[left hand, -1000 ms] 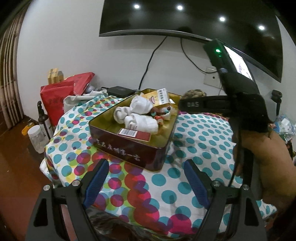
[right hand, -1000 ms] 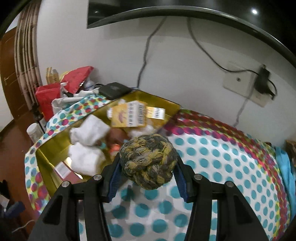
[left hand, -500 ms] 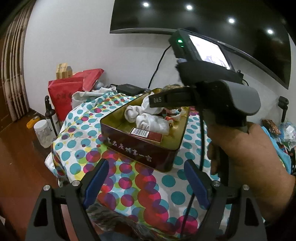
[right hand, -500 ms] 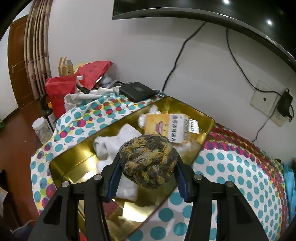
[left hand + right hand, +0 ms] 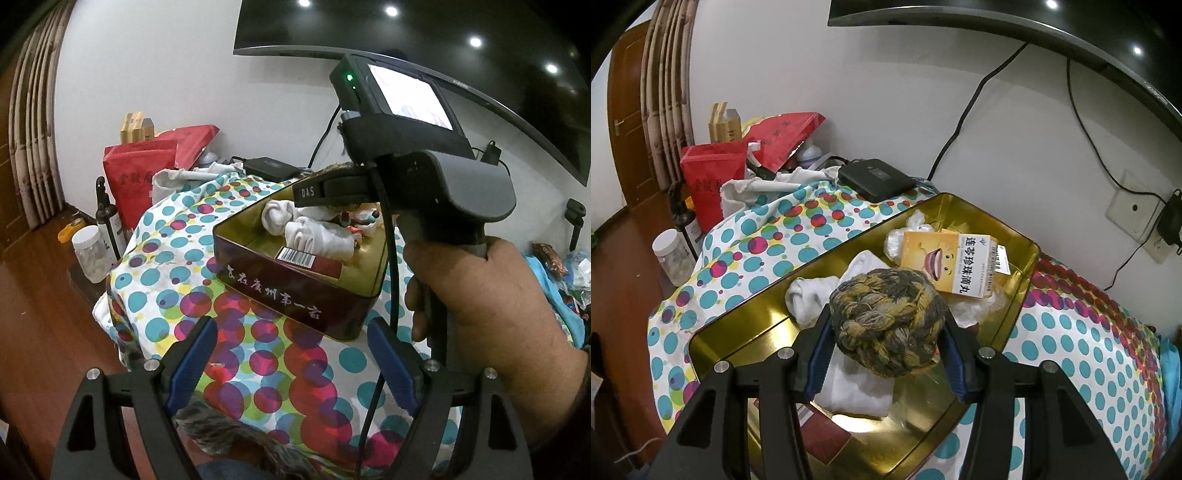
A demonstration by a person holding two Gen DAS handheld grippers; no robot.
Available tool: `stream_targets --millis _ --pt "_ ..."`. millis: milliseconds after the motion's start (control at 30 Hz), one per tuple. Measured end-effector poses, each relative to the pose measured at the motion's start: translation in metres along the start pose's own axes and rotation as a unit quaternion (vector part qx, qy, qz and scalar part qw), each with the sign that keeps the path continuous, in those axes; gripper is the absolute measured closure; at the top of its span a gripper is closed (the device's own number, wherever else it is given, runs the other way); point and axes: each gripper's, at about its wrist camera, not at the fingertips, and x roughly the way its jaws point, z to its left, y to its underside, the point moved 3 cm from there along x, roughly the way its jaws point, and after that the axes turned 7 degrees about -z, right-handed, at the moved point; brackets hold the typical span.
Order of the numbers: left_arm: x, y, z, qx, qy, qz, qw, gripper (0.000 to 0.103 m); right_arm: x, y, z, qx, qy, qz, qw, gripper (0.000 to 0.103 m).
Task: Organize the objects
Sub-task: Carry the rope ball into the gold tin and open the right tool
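Note:
My right gripper [image 5: 886, 332] is shut on a yellow-and-grey yarn ball [image 5: 886, 317], held over the middle of the open gold tin [image 5: 731, 321]. Inside the tin lie white socks [image 5: 812, 295], a yellow medicine box [image 5: 949, 262] and a dark red packet [image 5: 820, 432]. From the left wrist, the tin [image 5: 280, 291] shows its dark red wall with gold writing, and a person's hand [image 5: 480, 302] carries the right gripper above its far right part. My left gripper [image 5: 291, 354] stands open over the dotted tablecloth [image 5: 258, 376], just in front of the tin, with nothing between its fingers.
A black set-top box [image 5: 875, 179] and cables sit behind the tin by the wall. Red bags [image 5: 713, 177], a white cloth bag [image 5: 738, 192], a dark bottle [image 5: 109, 218] and a plastic jar [image 5: 90, 251] crowd the table's left end. A television [image 5: 406, 48] hangs above.
The right gripper has carried the yarn ball leftward from the tin's right edge to above its middle. The left gripper has stayed in front of the tin.

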Motion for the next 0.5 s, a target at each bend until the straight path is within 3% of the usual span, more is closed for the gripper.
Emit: stream_targets --millis 200,267,300,333,433,500 --pt "0.003 0.0 0.001 0.001 -0.001 0.003 1.0 0.018 0.005 -0.003 0.001 0.004 -0.007 0.0 1.0 0.048" --pt "0.002 0.0 0.001 0.0 -0.001 -0.001 1.0 0.018 -0.002 -0.009 -0.001 -0.006 0.011 -0.015 1.0 0.025" --pt "0.001 -0.001 0.0 0.002 0.0 -0.004 1.0 0.018 -0.011 -0.014 -0.004 -0.01 0.029 -0.033 0.999 0.006" --pt "0.0 -0.001 -0.001 0.003 0.0 -0.005 1.0 0.018 -0.019 -0.019 -0.007 -0.01 0.039 -0.048 0.998 0.001" --pt "-0.004 -0.001 -0.005 0.011 0.002 -0.013 0.9999 0.018 -0.049 -0.035 -0.019 -0.01 0.035 -0.086 0.996 0.001" --pt "-0.006 -0.001 -0.009 0.019 0.003 -0.018 0.9997 0.018 -0.07 -0.038 -0.032 -0.015 0.061 -0.103 0.993 0.001"
